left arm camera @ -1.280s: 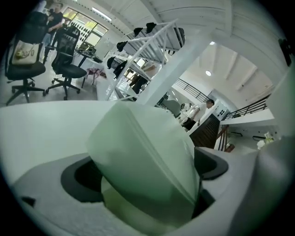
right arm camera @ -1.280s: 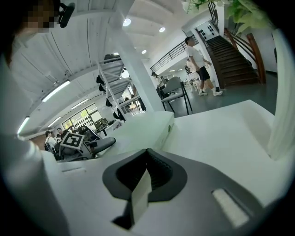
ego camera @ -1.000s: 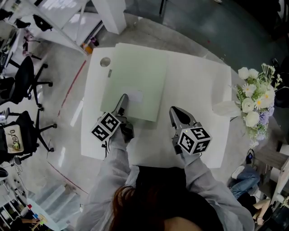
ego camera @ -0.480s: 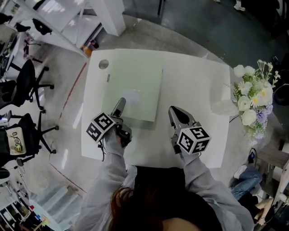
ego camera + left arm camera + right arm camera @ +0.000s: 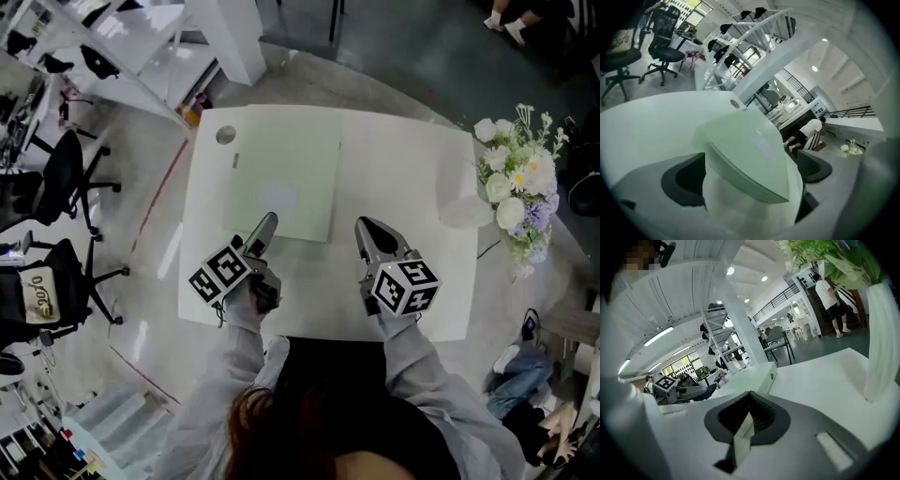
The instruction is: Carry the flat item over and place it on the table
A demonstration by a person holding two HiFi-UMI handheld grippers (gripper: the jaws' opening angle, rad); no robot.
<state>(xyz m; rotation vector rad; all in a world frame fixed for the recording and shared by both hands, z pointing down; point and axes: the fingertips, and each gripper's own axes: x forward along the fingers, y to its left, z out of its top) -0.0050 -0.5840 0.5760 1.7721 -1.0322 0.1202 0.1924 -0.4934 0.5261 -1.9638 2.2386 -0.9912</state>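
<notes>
A pale green flat board (image 5: 286, 183) lies on the white table (image 5: 412, 187), towards its far left. My left gripper (image 5: 267, 225) is at the board's near edge, open. In the left gripper view the board's near corner (image 5: 745, 150) sits between the two wide-apart jaws, and neither pad touches it. My right gripper (image 5: 366, 230) hovers over bare tabletop to the right of the board, shut with nothing in it. The right gripper view shows the board's edge (image 5: 754, 373) off to the left, beyond the closed fingers.
A bunch of white flowers (image 5: 516, 183) in a white vase (image 5: 881, 343) stands at the table's right edge. A round hole (image 5: 226, 135) marks the far left corner. Black office chairs (image 5: 66, 178) and a white pillar (image 5: 234, 37) stand on the floor around the table.
My left gripper has drawn back towards me, from on top of the board to its near edge. The board stays flat on the table. The right gripper has hardly moved.
</notes>
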